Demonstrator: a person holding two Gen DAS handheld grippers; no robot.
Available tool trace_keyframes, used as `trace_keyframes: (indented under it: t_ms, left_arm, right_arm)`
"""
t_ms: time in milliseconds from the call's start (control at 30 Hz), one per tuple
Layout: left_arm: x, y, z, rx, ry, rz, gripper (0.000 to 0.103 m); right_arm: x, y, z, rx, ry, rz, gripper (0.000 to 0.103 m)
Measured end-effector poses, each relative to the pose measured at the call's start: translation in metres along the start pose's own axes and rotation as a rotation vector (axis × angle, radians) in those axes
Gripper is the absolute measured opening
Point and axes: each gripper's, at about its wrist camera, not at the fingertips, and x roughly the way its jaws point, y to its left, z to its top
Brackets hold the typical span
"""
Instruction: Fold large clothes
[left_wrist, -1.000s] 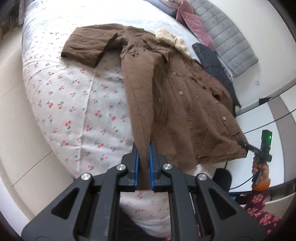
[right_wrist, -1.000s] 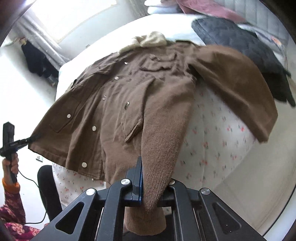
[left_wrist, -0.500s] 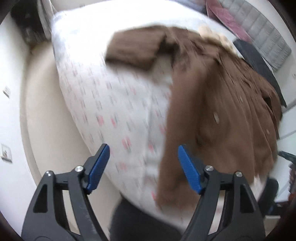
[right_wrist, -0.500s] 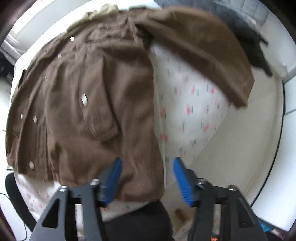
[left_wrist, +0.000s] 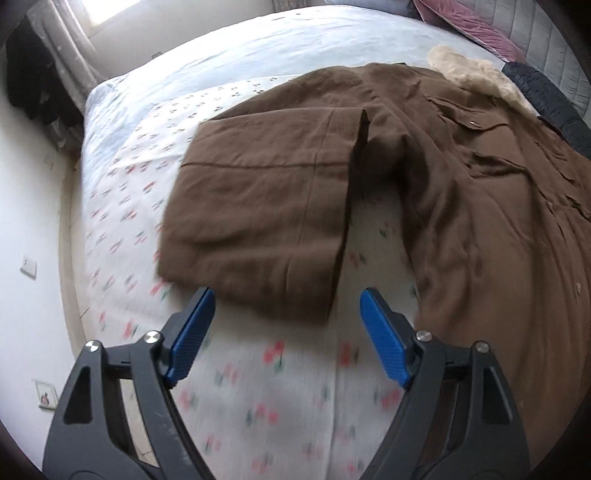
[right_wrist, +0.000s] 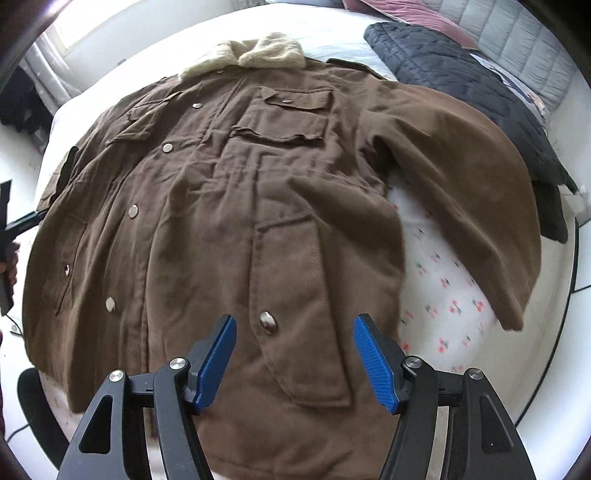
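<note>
The left gripper (left_wrist: 284, 332), jaws spread wide and empty, hangs over the coat's left sleeve (left_wrist: 258, 210) at twelve o'clock, probably lining up to fold it inward. The brown coat (right_wrist: 221, 206) lies front-up on the floral bed (right_wrist: 443, 280). The right gripper (right_wrist: 293, 354), equally wide and empty, hovers above the hem; its sleeve (right_wrist: 461, 177) drapes at two o'clock.

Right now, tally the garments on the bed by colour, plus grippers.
Brown coat: 1
Dark quilted jacket: 1
Open grippers: 2, left gripper and right gripper
Total: 4
</note>
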Motion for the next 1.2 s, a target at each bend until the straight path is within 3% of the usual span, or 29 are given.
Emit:
trace_keyframes:
  t_ms: [67,100,133,200,233,333,533,733,833,900,933,967,1000,1033,1100,1200]
  left_arm:
    - [0.011,0.003,0.007,0.003,0.011,-0.010,0.079]
    - [0.016,0.003,0.009,0.007,0.013,-0.018,0.067]
    - [0.018,0.005,0.013,0.019,0.019,-0.025,0.040]
    - [0.015,0.014,0.022,0.015,0.028,-0.081,0.019]
    - [0.010,0.022,0.027,-0.010,0.020,-0.100,0.014]
    - [-0.009,0.045,0.042,-0.042,-0.035,-0.091,0.011]
    - [-0.042,0.119,0.084,-0.132,-0.163,0.061,0.009]
    - [-0.037,0.192,0.112,-0.240,-0.210,0.291,0.002]
    - [-0.031,0.209,0.118,-0.242,-0.232,0.456,0.002]
    - [-0.023,0.219,0.118,-0.254,-0.205,0.573,0.003]
    - [-0.019,0.223,0.116,-0.268,-0.177,0.595,0.004]
    - [-0.017,0.223,0.115,-0.289,-0.155,0.578,0.006]
    - [-0.016,0.223,0.113,-0.310,-0.140,0.531,0.017]
    - [-0.020,0.222,0.107,-0.320,-0.133,0.492,0.040]
    - [-0.022,0.211,0.096,-0.331,-0.121,0.381,0.069]
    - [-0.028,0.184,0.086,-0.295,-0.117,0.284,0.072]
  right_arm:
    - [0.004,0.003,0.004,-0.004,0.002,-0.004,0.067]
    - [0.007,0.004,0.008,-0.005,0.003,-0.009,0.067]
    - [0.009,0.004,0.008,-0.005,0.003,-0.013,0.067]
    - [0.017,0.006,0.015,-0.009,0.011,-0.024,0.067]
    - [0.019,0.006,0.017,-0.011,0.015,-0.025,0.067]
    - [0.027,0.007,0.024,-0.017,0.022,-0.031,0.067]
    - [0.039,0.012,0.034,-0.021,0.028,-0.046,0.067]
    - [0.038,0.009,0.038,-0.023,0.020,-0.055,0.067]
    - [0.034,0.004,0.040,-0.012,0.009,-0.063,0.067]
    - [0.030,-0.001,0.041,0.006,-0.006,-0.063,0.067]
    - [0.029,-0.003,0.042,0.014,-0.011,-0.063,0.067]
    - [0.026,-0.007,0.042,0.027,-0.021,-0.061,0.067]
    - [0.022,-0.012,0.042,0.040,-0.031,-0.059,0.067]
    - [0.020,-0.015,0.041,0.048,-0.038,-0.056,0.067]
    - [0.012,-0.029,0.040,0.083,-0.066,-0.048,0.067]
    - [-0.001,-0.051,0.037,0.143,-0.098,-0.051,0.067]
